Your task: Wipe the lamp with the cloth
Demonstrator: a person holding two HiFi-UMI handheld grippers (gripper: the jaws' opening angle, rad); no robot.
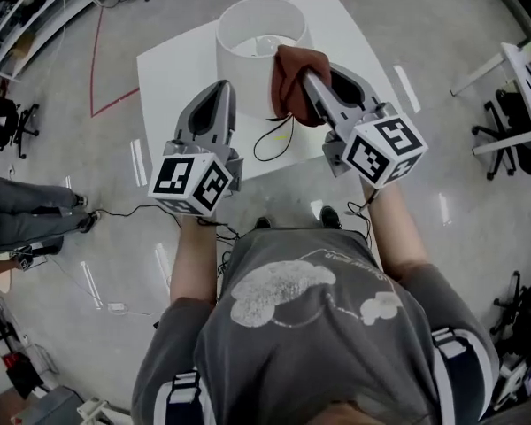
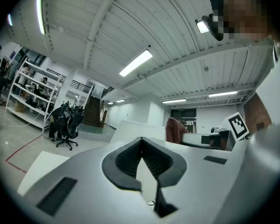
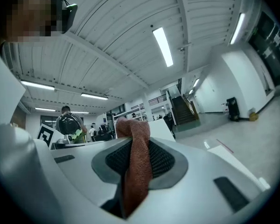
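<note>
Bright, even indoor lighting; no heavy shadow.
I read ceiling strip lights (image 2: 136,62) as the source; they streak glare across the glossy floor (image 1: 460,228), and the lampshade (image 1: 248,51) reads near-white. Both gripper views bend strongly outward and go black at the corners; nearest surfaces are soft.

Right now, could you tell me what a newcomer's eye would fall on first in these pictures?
The rust-red cloth stands out first, clamped in the right gripper at the right side of the tall white lamp. The lamp stands on a white table in the middle of the head view. The left gripper points at the lamp from the near left, shut and empty.
</note>
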